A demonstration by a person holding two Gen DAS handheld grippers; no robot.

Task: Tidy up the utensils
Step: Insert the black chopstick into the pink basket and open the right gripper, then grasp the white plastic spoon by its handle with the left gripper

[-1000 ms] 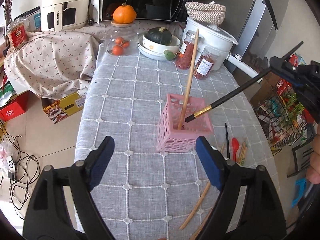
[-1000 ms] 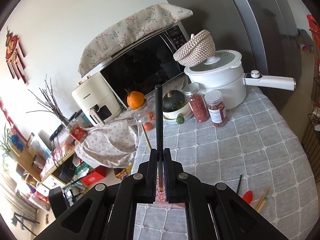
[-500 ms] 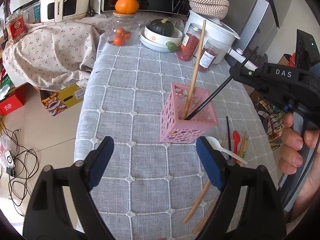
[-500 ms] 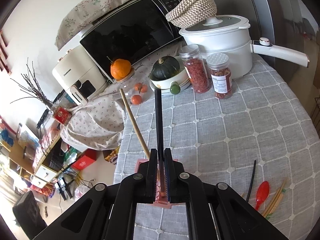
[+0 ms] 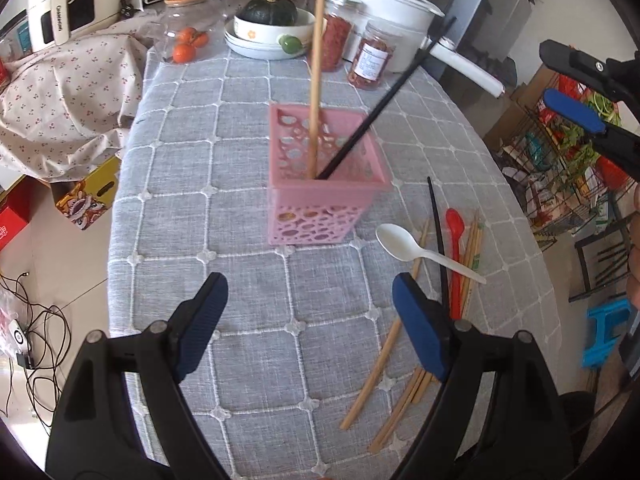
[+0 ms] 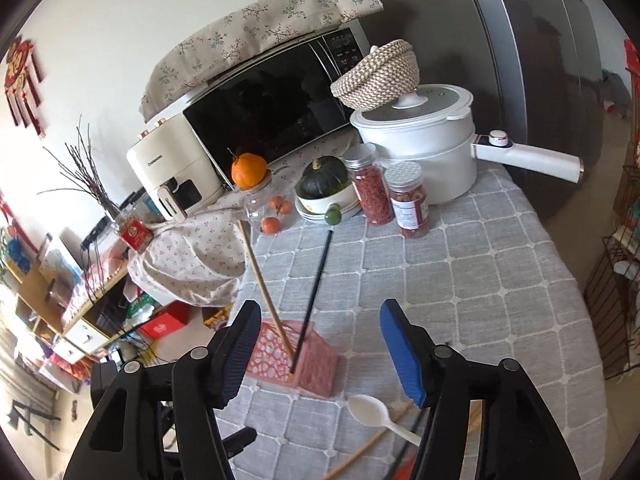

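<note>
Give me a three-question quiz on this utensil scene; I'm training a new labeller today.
1. True or false: the black chopstick stands inside the pink basket.
2. Which lies on the cloth beside the basket: A) white plastic spoon B) metal fork C) knife?
3. Fill in: the right gripper, jaws just opened, holds ____.

Key: 1 true; 2 A; 3 nothing.

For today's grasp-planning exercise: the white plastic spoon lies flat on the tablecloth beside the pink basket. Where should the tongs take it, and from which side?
Grip the white spoon at mid-handle, coming straight down from above with one pad on each long side. The handle is thin and flat on the cloth, and crosses the black chopstick and red spoon, which probably lift it a little. The bowl is wide and rounded, so it would likely slip.
</note>
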